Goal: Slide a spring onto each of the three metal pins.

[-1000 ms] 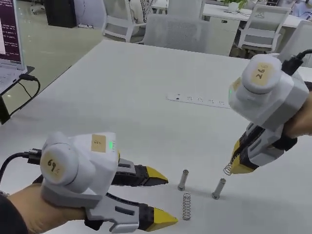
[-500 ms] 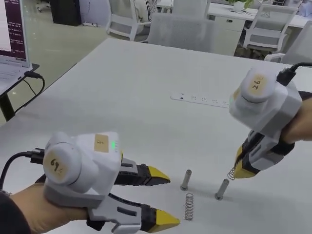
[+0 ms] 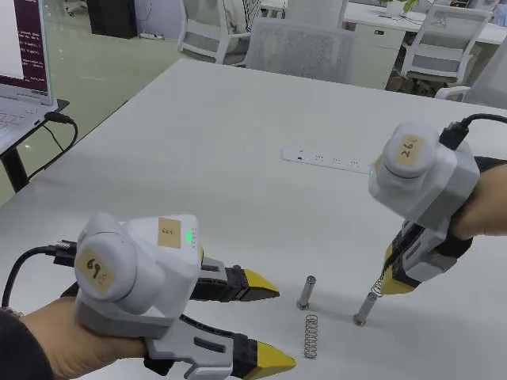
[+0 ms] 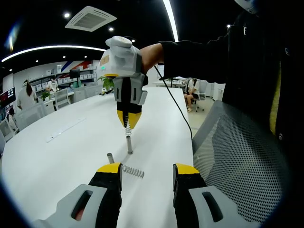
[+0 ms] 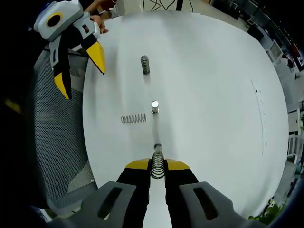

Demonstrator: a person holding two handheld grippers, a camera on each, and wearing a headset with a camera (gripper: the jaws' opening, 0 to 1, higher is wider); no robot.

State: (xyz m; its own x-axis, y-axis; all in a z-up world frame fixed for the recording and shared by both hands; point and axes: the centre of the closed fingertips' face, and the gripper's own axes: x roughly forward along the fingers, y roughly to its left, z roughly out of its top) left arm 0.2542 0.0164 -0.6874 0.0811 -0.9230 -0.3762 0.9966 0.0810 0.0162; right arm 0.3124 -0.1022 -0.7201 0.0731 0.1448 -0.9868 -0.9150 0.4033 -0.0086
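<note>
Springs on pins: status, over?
Right claw shut on spring at tip of near pin. Left claw open. Far pin done; loose spring on table. Nothing blocking.

An open-plan office: a long white tabletop [image 3: 198, 142] with a power strip [image 3: 329, 161], mesh swivel chairs [image 3: 297, 49] at 12 o'clock, a laptop [image 3: 20, 55] at 10 o'clock, and what looks like a ceiling air-conditioning cassette [image 4: 90, 18] among strip lights [image 4: 168, 19].
</note>
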